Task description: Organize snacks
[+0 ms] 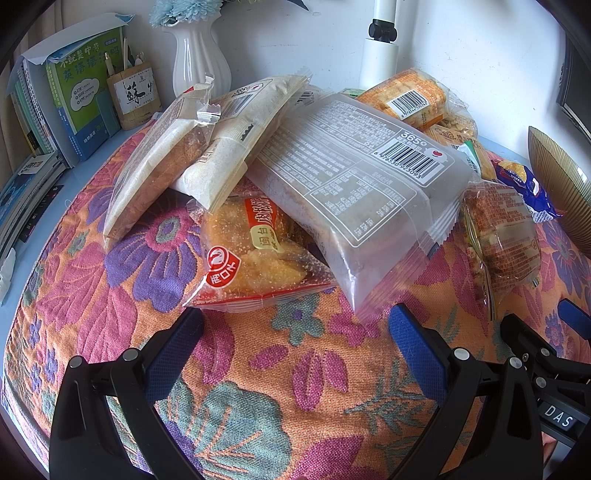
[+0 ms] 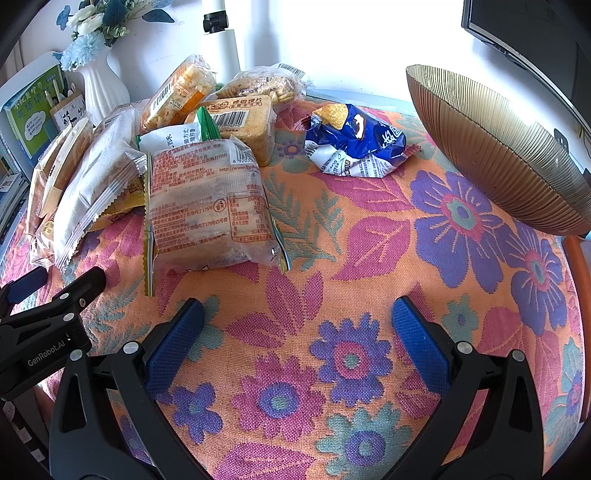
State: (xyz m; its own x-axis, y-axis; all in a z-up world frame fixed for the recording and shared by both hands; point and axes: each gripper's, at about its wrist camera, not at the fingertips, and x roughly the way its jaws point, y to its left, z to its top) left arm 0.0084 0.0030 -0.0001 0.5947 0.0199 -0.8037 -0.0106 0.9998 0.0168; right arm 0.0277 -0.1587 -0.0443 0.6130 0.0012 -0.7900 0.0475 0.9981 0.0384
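Note:
A heap of snack packs lies on the floral cloth (image 1: 295, 369). In the left wrist view my left gripper (image 1: 295, 332) is open and empty, just short of a red-edged cake pack (image 1: 255, 258) and a large grey pack (image 1: 362, 184). Two pale bread packs (image 1: 207, 147) lean behind. In the right wrist view my right gripper (image 2: 297, 325) is open and empty over bare cloth, below a clear pack with red print (image 2: 210, 210). A blue crumpled bag (image 2: 354, 144) lies apart near a gold ribbed bowl (image 2: 498, 155). The left gripper (image 2: 51, 302) shows at the left edge.
A white vase with blue flowers (image 1: 199, 59), a pen holder (image 1: 135, 96) and books (image 1: 74, 92) stand at the back left. A white lamp post (image 1: 380, 48) rises behind the heap. A dark monitor (image 2: 517, 26) is at the back right.

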